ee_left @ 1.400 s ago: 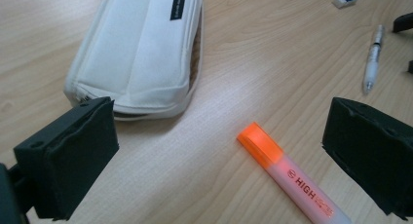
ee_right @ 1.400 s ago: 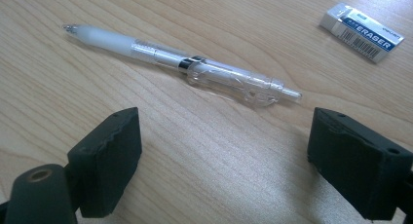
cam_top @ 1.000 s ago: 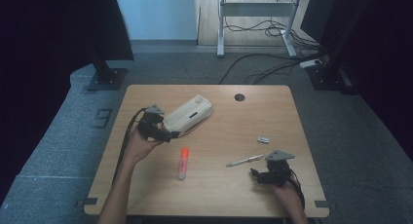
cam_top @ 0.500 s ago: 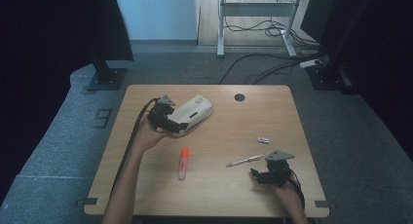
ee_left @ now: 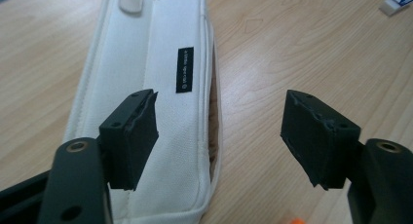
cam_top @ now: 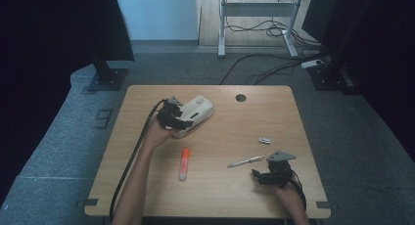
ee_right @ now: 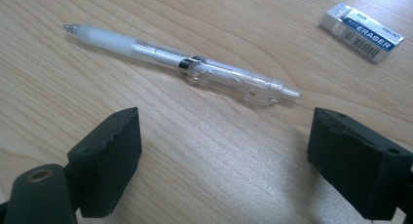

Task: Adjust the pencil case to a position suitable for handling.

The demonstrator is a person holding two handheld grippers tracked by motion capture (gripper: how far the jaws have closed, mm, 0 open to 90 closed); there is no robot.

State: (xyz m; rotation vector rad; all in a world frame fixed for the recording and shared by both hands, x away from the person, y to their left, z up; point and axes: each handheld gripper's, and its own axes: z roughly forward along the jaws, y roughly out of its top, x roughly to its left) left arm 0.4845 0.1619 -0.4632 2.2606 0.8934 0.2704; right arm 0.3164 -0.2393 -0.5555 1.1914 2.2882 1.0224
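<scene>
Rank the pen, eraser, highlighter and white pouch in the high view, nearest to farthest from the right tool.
1. Pen, just left and ahead of the right tool.
2. Eraser, straight ahead.
3. Highlighter, left, mid-table.
4. White pouch, far left, at the left tool.

Left gripper [cam_top: 182, 121]: black, thick black cable. Right gripper [cam_top: 259, 176]: black, grey three-cornered top plate. Forearms unsleeved.

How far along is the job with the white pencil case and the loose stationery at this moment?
Early. Nothing looks packed: the pen, eraser and orange highlighter lie loose on the table. In hand: the left gripper is at the white pencil case, jaws just closing, one over the case, not yet gripping. The right gripper rests open near the pen. Everything else remains.
</scene>
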